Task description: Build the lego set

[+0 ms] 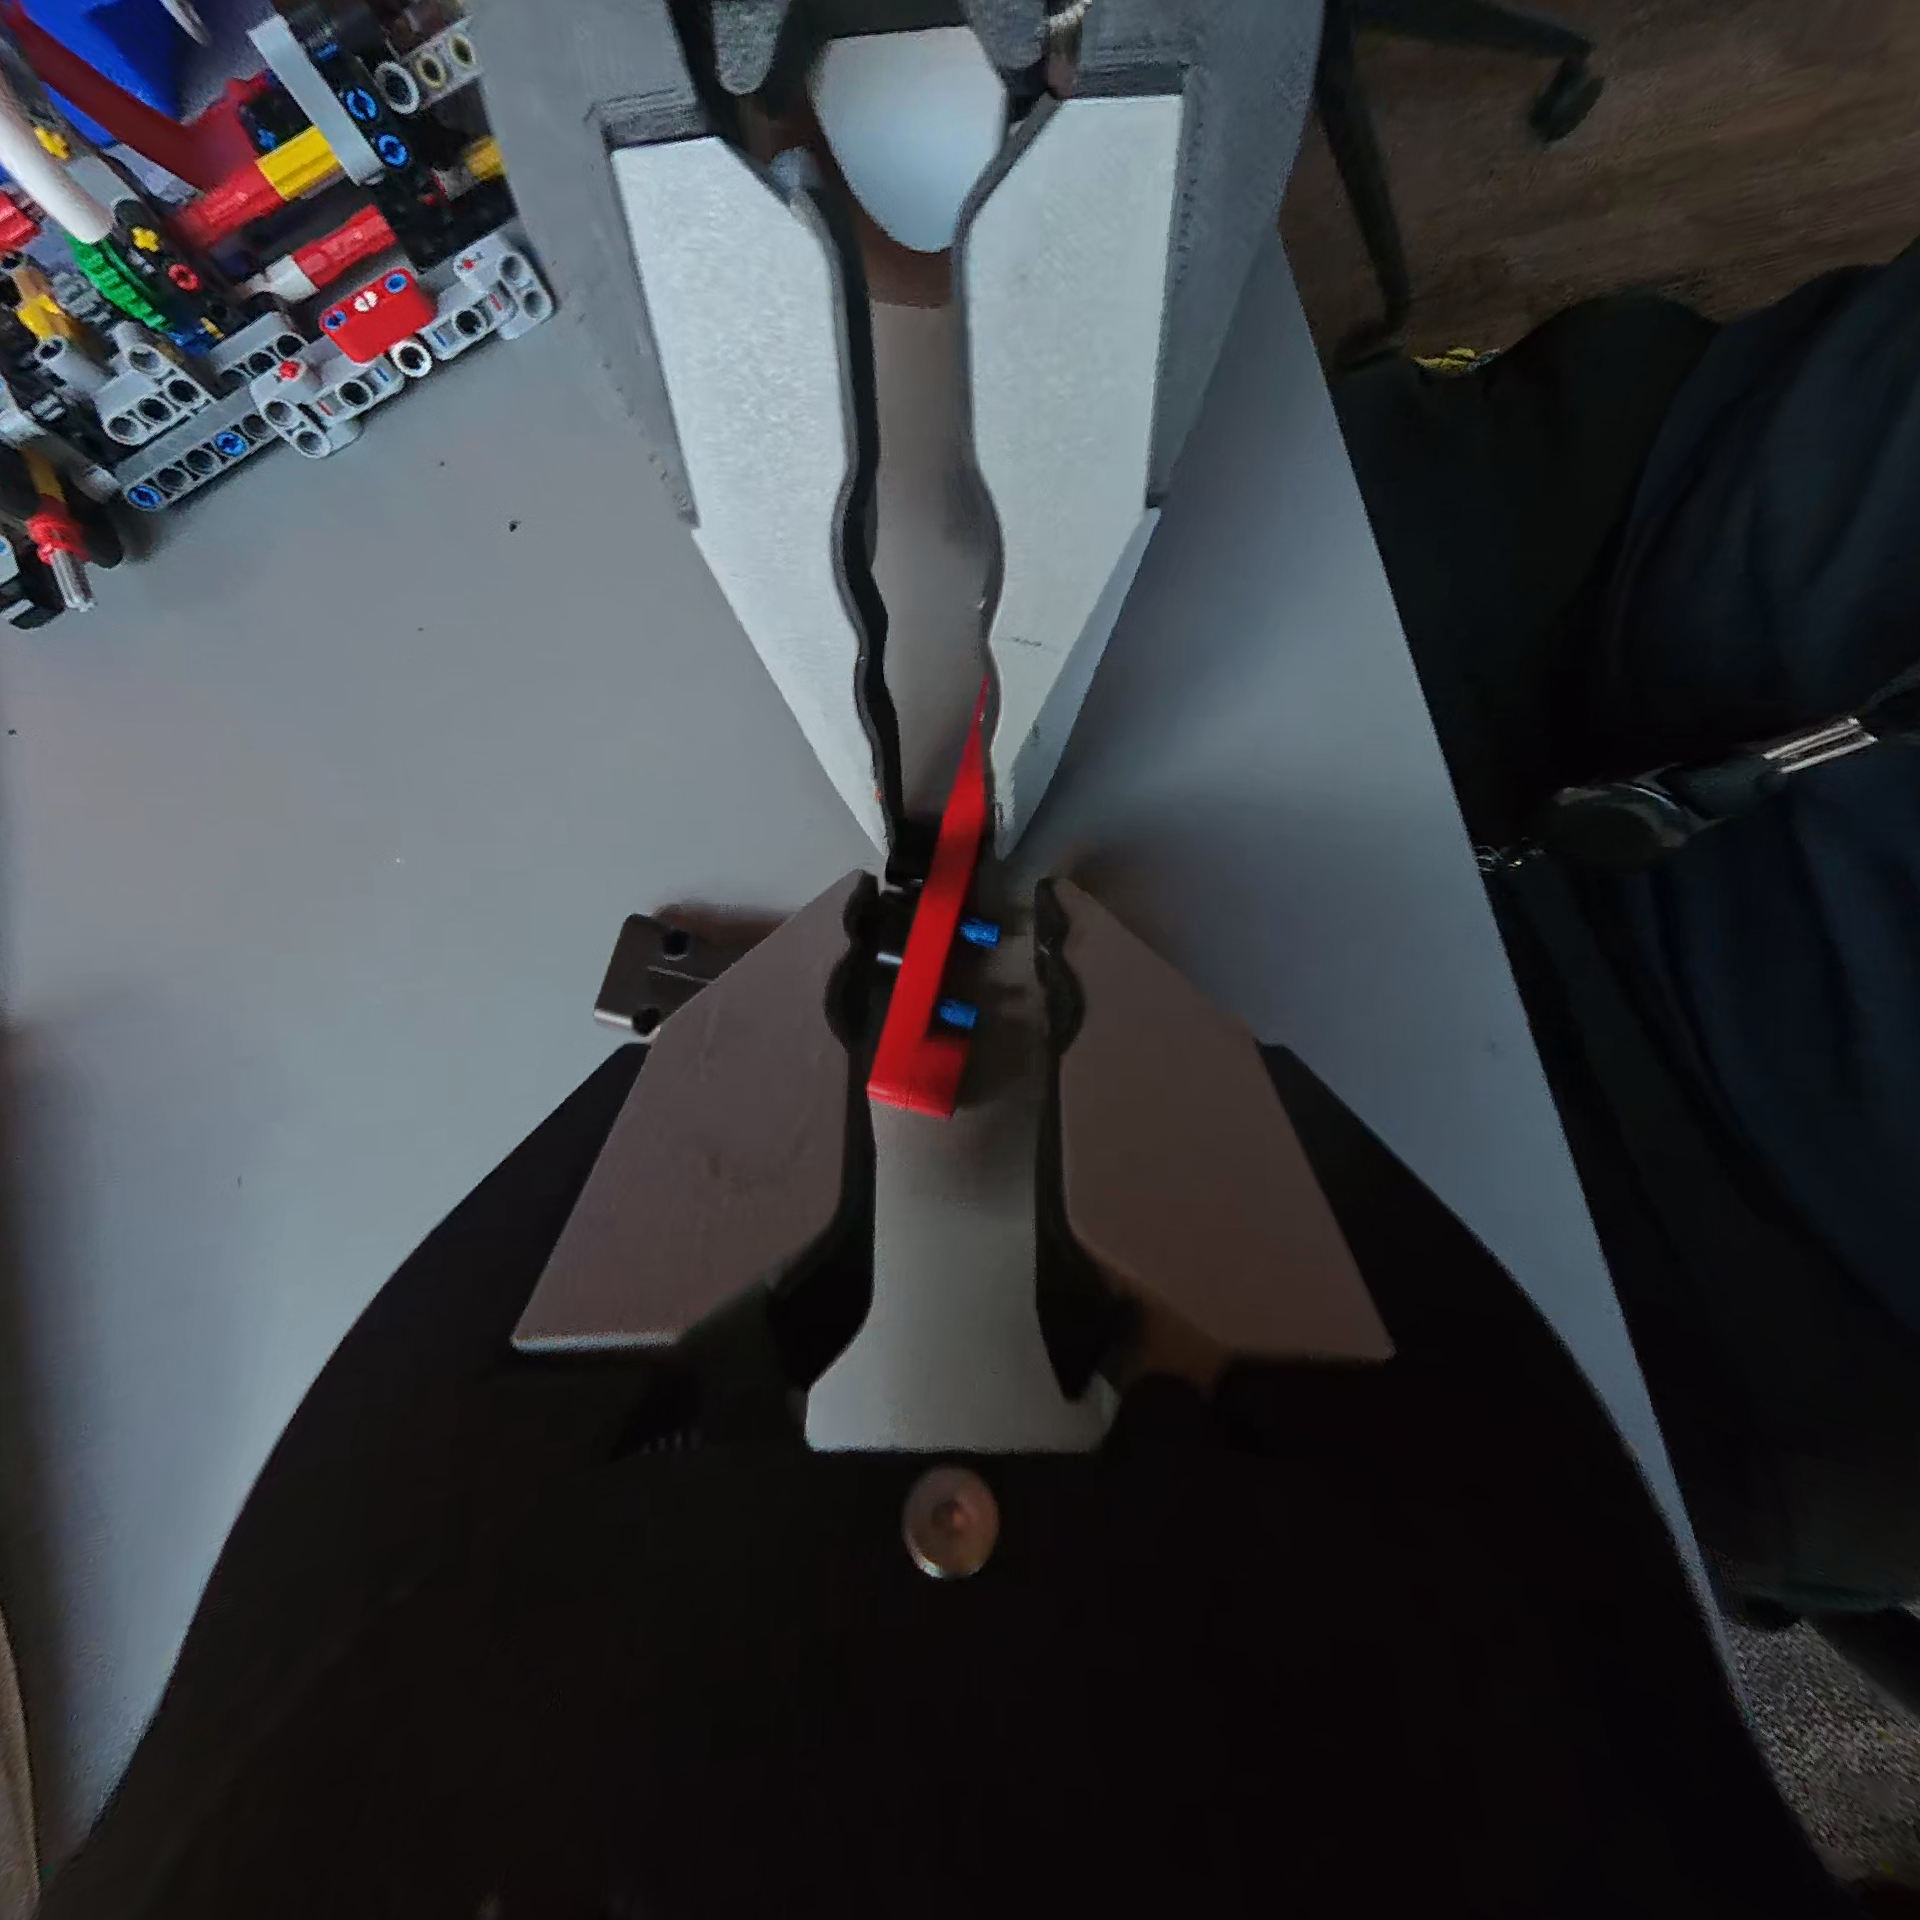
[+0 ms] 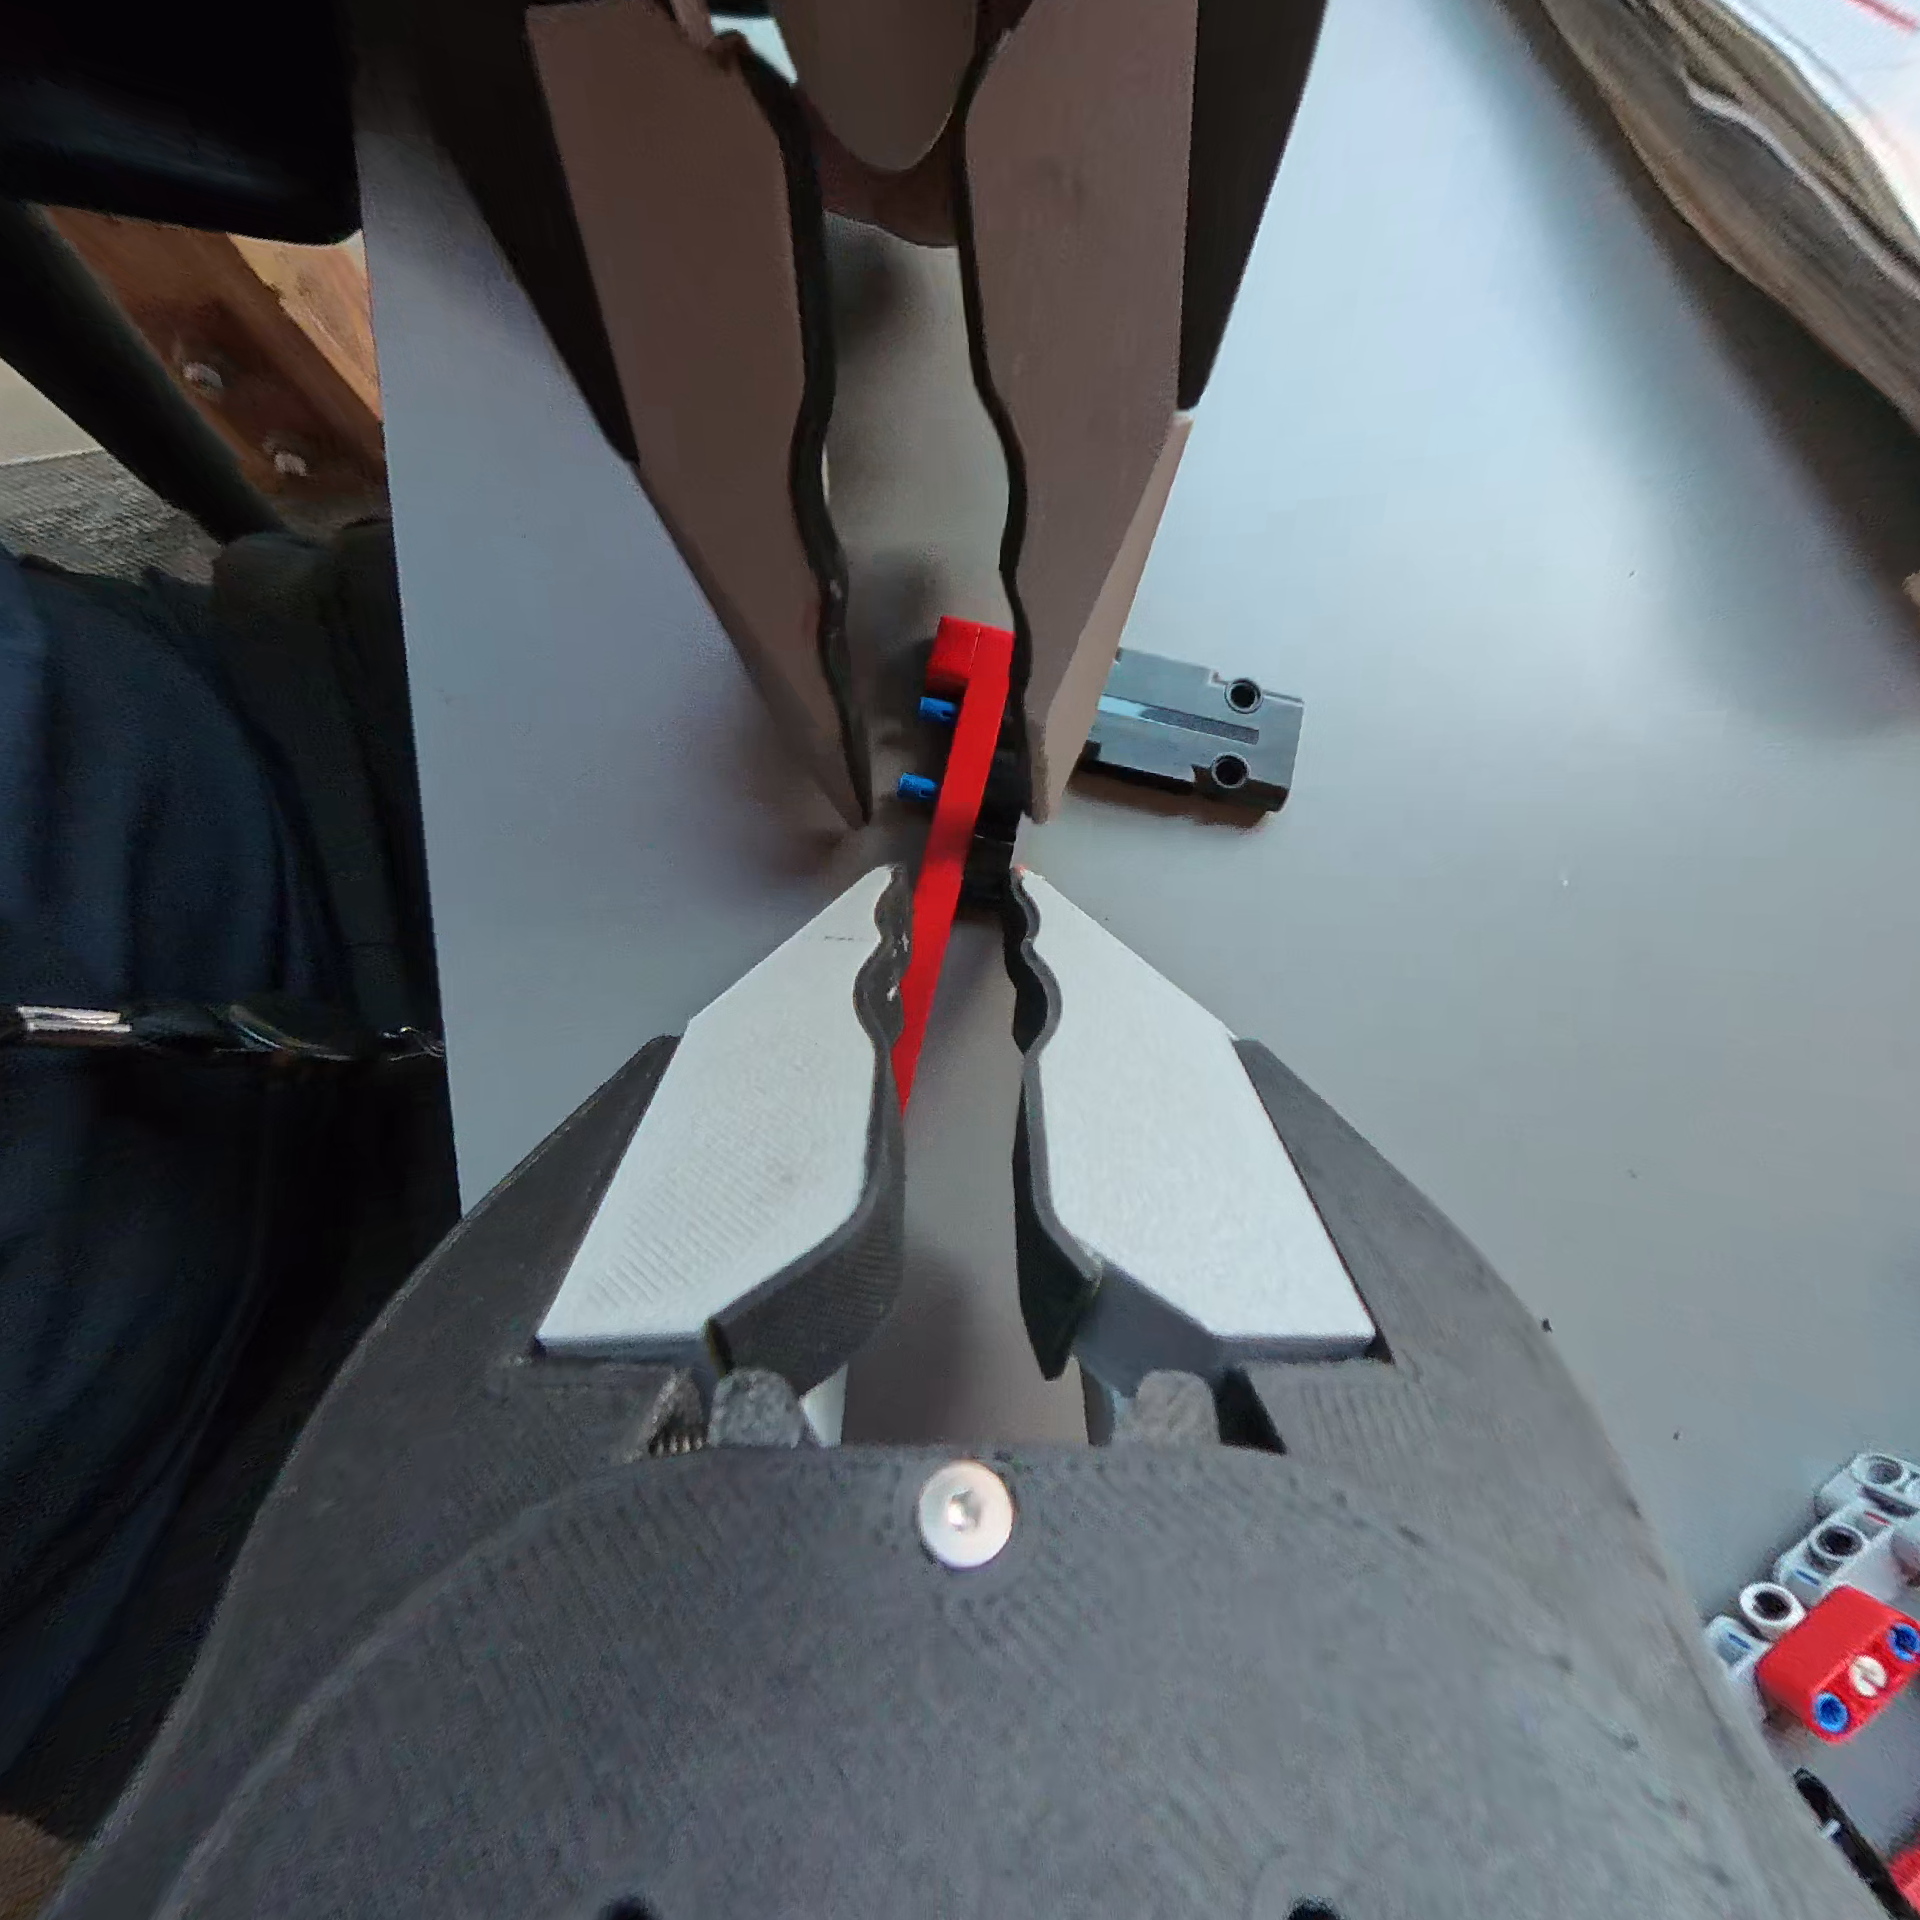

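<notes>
my right gripper (image 2: 956,894) pinches the red beam (image 2: 961,790) with its black connector, tips over the grey table (image 2: 1455,520). my left gripper (image 1: 961,894) faces it tip to tip, fingers spread around the beam's far end; the blue pins (image 1: 977,933) clear its pad. judgement: keep the beam level and centred before squeezing. dark bracket (image 2: 1195,743) lies just beside.

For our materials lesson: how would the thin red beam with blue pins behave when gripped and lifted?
Probably stiff: the red beam runs straight from the right gripper to the left gripper without sagging. Likely light, being a thin plastic strip. It may pivot or slip, since its smooth face meets wavy pads.
</notes>
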A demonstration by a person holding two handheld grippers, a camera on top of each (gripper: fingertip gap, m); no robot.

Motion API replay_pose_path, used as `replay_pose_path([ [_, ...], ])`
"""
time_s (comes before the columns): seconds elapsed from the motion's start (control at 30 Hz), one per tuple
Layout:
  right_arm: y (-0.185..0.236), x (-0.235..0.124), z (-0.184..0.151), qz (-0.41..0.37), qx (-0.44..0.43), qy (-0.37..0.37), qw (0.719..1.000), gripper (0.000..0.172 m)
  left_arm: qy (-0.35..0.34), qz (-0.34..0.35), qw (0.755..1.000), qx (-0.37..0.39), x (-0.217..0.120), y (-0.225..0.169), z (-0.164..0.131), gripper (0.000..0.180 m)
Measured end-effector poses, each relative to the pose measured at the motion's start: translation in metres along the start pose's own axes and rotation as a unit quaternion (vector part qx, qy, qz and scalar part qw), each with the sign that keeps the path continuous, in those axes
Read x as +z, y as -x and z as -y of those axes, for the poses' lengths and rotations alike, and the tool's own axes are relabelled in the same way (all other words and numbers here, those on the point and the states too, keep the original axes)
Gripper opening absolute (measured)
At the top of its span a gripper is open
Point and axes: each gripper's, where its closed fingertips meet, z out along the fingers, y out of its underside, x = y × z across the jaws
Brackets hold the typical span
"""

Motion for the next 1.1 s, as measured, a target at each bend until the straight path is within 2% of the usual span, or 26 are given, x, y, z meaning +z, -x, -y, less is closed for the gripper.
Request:
replay_pose_path([
  [0.3, 0.001, -0.007, -0.003, -0.024, -0.009, -0.003, 1.0, 0.016, 0.001, 0.01, 1.0, 0.014, -0.004, 0.0, -0.006, 0.021],
  [0.33, 0.001, -0.01, 0.0, -0.024, -0.008, -0.012, 1.0, 0.003, -0.002, 0.008, 1.0, 0.011, -0.003, -0.001, -0.005, 0.021],
  [0.37, -0.001, -0.013, 0.006, -0.03, -0.006, -0.03, 0.999, 0.0, -0.005, 0.007, 1.0, 0.007, -0.003, -0.001, -0.005, 0.021],
  [0.43, -0.008, -0.022, 0.02, -0.043, 0.006, -0.07, 0.997, 0.0, -0.008, -0.001, 1.0, -0.001, -0.002, -0.002, -0.006, 0.022],
  [0.53, -0.008, -0.026, 0.031, -0.018, 0.029, -0.101, 0.994, 0.0, -0.015, -0.012, 1.0, -0.02, -0.001, -0.002, -0.005, 0.022],
  [0.6, -0.006, -0.02, 0.031, -0.007, 0.032, -0.092, 0.995, 0.0, -0.014, -0.012, 1.0, -0.02, -0.001, -0.002, -0.005, 0.022],
  [0.7, -0.006, 0.0, 0.01, -0.009, 0.025, -0.027, 0.999, 0.0, -0.015, -0.011, 1.0, -0.019, -0.001, -0.002, -0.005, 0.022],
  [0.87, -0.006, -0.003, 0.018, -0.011, 0.018, -0.04, 0.999, 0.0, -0.015, -0.012, 1.0, -0.019, -0.001, -0.002, -0.006, 0.022],
  [0.93, -0.002, 0.003, 0.012, 0.006, 0.028, -0.025, 0.999, 0.0, -0.015, -0.013, 1.0, -0.02, -0.001, -0.002, -0.006, 0.022],
  [1.0, -0.006, 0.001, 0.012, -0.009, 0.028, -0.027, 0.999, 0.0, -0.015, -0.011, 1.0, -0.019, -0.001, -0.002, -0.005, 0.023],
  [1.1, -0.022, -0.021, 0.029, -0.048, 0.045, -0.098, 0.993, 0.0, -0.015, -0.009, 1.0, -0.019, -0.001, -0.002, -0.005, 0.022],
])
